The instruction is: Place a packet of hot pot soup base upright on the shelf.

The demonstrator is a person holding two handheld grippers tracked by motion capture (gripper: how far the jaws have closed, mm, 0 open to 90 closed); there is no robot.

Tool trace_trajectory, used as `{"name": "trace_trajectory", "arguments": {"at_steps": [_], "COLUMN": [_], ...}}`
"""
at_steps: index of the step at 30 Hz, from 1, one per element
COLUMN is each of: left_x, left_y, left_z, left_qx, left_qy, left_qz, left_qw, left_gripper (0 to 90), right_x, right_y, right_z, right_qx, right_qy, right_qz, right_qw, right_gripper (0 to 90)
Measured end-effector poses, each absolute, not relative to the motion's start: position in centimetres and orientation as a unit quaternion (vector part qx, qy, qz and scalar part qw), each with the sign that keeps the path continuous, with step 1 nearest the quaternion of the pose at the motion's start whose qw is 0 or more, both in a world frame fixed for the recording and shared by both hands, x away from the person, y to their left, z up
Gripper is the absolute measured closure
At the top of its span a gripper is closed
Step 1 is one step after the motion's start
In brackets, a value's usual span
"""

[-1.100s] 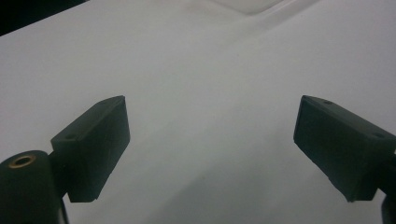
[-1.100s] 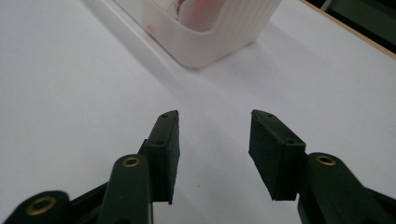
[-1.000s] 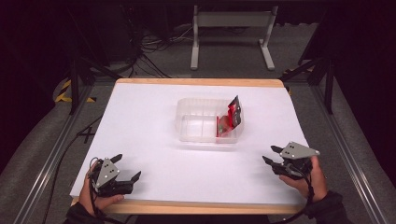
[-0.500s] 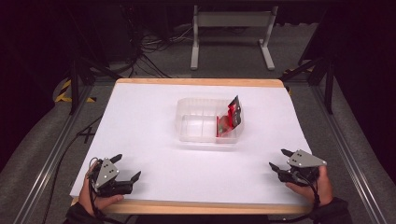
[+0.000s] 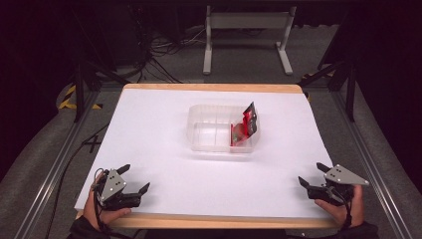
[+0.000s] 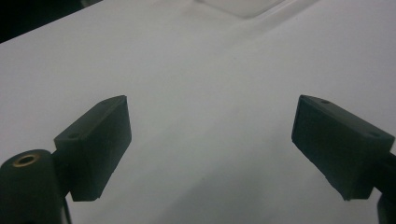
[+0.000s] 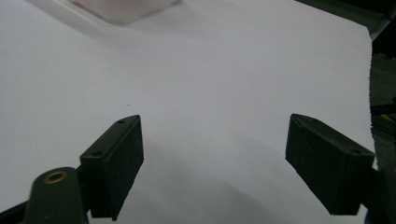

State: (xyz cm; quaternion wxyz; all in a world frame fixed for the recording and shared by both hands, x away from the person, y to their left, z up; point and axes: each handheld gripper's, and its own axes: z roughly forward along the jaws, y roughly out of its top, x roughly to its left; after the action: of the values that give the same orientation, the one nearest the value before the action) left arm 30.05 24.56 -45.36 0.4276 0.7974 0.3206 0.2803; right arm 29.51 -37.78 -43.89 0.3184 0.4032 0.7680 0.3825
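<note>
Left gripper [image 5: 133, 180] sits at the near-left corner of the table [image 5: 149, 129], parked low over the white surface. Its fingers [image 6: 95, 144] stand wide apart with bare table between them: holding nothing, touching nothing.

Clear plastic container [image 5: 214, 130] sits mid-table, a bit toward the far side, long axis running left-right. Red snack packet [image 5: 245, 128] stands tilted in its right end, top corner leaning over the right rim, lower part inside. Packet long axis runs steeply up, leaning right and far.

Right gripper [image 5: 313, 175] is at the near-right corner, also low over the table. Its jaws have just been opening; they now stand wide, nothing between the fingers [image 7: 114, 163], just white table. A blurred edge of the container shows at the top left of the right gripper view.

Key relation: the packet lies far and to the left of the right gripper, far and to the right of the left gripper. Both are well apart from it. Since the packet sits at the container's right end, the right hand looks the nearer one, with the cleaner line in. My read: both hands are at rest, packet already in the box.
</note>
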Motion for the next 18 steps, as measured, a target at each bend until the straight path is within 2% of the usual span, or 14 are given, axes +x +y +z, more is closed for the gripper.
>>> {"name": "trace_trajectory", "arguments": {"at_steps": [1,6,18], "left_x": [30.1,30.2,30.2], "left_y": [24.6,24.6,24.5], "left_z": [-45.4,-45.3,-45.3], "left_qx": [0.797,0.793,0.794], "left_qy": [0.320,0.322,0.320], "left_qz": [0.280,0.277,0.276], "left_qw": [0.429,0.437,0.436], "left_gripper": [12.9,12.8,12.1], "right_x": [29.3,29.0,28.7], "right_y": [-37.9,-38.7,-38.7], "right_z": [-43.9,-43.8,-43.8], "right_qx": [0.407,0.425,0.425], "right_qy": [0.763,0.743,0.738], "right_qz": [0.382,0.392,0.390], "right_qw": [0.327,0.336,0.351], "right_gripper": [16.8,15.3,16.5]}}
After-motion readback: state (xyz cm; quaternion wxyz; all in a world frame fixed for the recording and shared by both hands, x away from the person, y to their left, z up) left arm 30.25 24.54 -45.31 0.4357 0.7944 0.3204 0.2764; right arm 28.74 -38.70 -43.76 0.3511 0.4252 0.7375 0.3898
